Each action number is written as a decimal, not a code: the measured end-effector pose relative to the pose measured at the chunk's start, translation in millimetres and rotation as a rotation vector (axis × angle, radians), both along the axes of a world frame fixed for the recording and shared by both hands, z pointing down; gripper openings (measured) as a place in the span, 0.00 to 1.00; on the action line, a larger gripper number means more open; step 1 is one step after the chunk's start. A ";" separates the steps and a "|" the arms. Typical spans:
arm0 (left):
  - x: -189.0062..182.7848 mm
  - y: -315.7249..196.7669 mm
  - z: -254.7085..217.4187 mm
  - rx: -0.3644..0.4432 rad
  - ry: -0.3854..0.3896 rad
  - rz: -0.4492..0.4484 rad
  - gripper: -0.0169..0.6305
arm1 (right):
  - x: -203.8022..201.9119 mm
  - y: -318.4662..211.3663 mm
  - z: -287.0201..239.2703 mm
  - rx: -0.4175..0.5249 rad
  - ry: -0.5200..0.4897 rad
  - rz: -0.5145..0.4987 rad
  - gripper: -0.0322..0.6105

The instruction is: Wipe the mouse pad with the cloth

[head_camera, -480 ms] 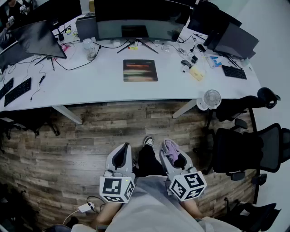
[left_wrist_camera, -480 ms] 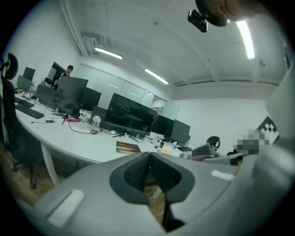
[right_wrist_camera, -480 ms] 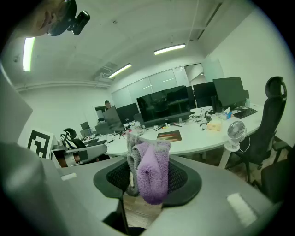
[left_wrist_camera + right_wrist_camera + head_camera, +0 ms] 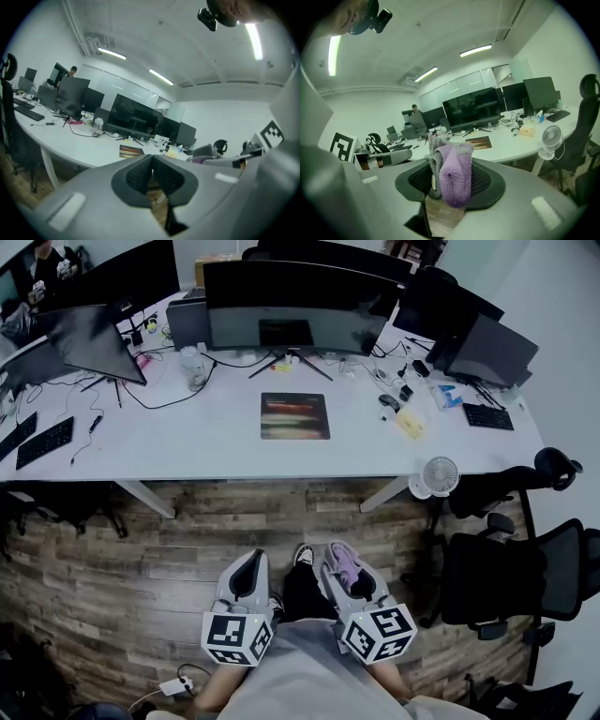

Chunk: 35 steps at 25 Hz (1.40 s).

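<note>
Stands back from a long white desk (image 4: 187, 451) that fills the upper half of the head view, with both tools held low at bottom centre over the wood-plank floor (image 4: 141, 559). Clamps a fuzzy purple-and-grey cloth (image 4: 452, 176) in the right gripper (image 4: 336, 551), jaws narrowed on the fabric and a tuft rising above the pads. Holds the left gripper (image 4: 253, 561) just beside it, at lower centre-left, jaws pressed together pad to pad. Shows the mouse pad (image 4: 295, 416), dark with coloured horizontal bands, lying flat at upper centre on the desk, in front of a wide curved monitor (image 4: 300, 310) and well apart from both grippers. Places a small white fan (image 4: 439, 474) by the desk's right front edge and black office chairs (image 4: 511, 563) along the right of the frame. Finds a black keyboard (image 4: 42, 442) and trailing cables on the desk at far left.
</note>
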<state>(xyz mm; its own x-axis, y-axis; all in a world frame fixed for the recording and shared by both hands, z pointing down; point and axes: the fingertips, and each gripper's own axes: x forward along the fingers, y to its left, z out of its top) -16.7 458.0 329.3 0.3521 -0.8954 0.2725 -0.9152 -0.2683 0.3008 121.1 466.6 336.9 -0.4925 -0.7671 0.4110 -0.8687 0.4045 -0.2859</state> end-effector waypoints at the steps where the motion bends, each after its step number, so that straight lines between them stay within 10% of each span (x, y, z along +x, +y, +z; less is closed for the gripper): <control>1: 0.7 -5.0 -0.9 0.002 -0.004 0.004 0.03 | -0.8 -5.6 -0.8 -0.002 -0.010 -0.005 0.33; 35: 114.0 -263.4 0.2 -0.045 -0.108 -0.008 0.03 | 94.3 -281.2 18.5 -0.095 -0.162 -0.103 0.35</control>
<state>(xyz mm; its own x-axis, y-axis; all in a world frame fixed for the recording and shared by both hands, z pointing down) 97.3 194.6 329.5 0.3112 -0.8842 0.3484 -0.9450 -0.2491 0.2120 215.4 185.4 355.4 -0.6318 -0.6710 0.3881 -0.7637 0.4534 -0.4595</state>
